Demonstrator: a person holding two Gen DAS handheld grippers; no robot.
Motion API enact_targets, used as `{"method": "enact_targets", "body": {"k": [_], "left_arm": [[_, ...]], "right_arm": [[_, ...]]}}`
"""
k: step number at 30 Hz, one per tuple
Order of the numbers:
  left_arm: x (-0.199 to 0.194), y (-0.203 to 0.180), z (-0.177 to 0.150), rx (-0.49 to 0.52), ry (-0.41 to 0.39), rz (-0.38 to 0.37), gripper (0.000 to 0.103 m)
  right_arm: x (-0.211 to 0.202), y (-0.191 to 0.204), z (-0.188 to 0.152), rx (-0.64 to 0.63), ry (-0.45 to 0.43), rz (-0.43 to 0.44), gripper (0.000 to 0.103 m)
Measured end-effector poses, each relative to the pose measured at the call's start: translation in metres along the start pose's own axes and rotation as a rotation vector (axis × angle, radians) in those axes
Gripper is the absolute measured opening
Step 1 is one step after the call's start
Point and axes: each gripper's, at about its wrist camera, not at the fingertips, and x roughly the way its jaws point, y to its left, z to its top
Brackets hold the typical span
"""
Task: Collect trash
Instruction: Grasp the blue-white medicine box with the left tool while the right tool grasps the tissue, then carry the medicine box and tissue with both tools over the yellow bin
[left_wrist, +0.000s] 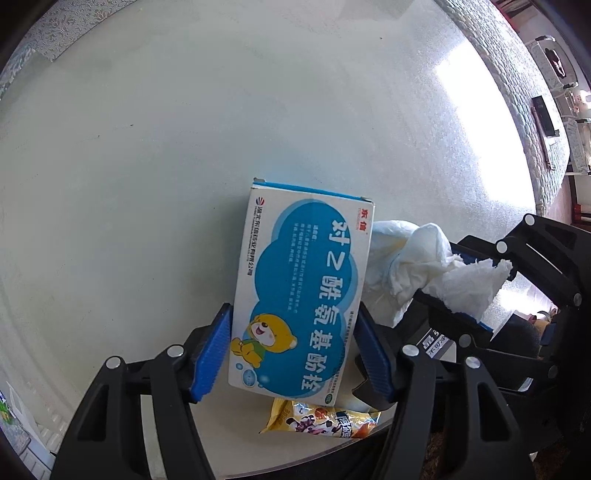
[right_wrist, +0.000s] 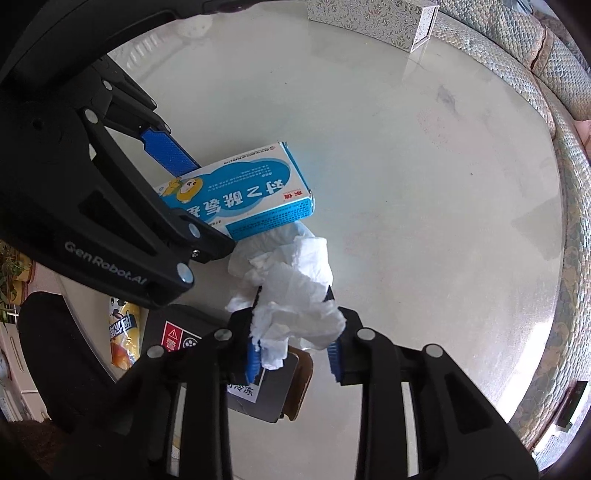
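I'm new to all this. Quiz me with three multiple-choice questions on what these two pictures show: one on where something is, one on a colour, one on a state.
1. Where is the yellow snack wrapper?
A. near the table's edge, by the box
B. on top of the box
C. inside the patterned case

2. What colour are the gripper pads?
A. red
B. blue
C. green

3. What does the right gripper hold?
A. nothing
B. the medicine box
C. crumpled white tissue

Answers: 1 A, it lies on the tabletop just past the box's end. 2 B, blue ribbed pads show in both views. 3 C, the tissue is pinched between its pads.
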Motion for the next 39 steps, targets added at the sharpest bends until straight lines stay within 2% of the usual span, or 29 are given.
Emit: {"method": "enact_targets", "body": {"k": [7,9,20,39], "left_arm": [[-0.016,0.013,-0.017,-0.058,-0.030,0.011,0.063],[-0.016,-0.001,-0.025,-0.067,-0.037,0.013,0.063],[-0.046,-0.005,-0.048,-0.089,-0.068,0.021,0.062],[-0.062,-0.014,-0.046,-0.068,-0.103,0.066,0.062]], "right_arm": [[-0.025,-0.001,-0.011,0.018,-0.027,-0.066,0.028],[-0.034,-0.003,-0.009,0.027,-0.035,-0.083,0.028],[-0.059,0.004,-0.010,0.049,-0.061,-0.118,0.028],[-0.106,0.028,-0.026,0.038,-0.106,-0.147,0.028]]}}
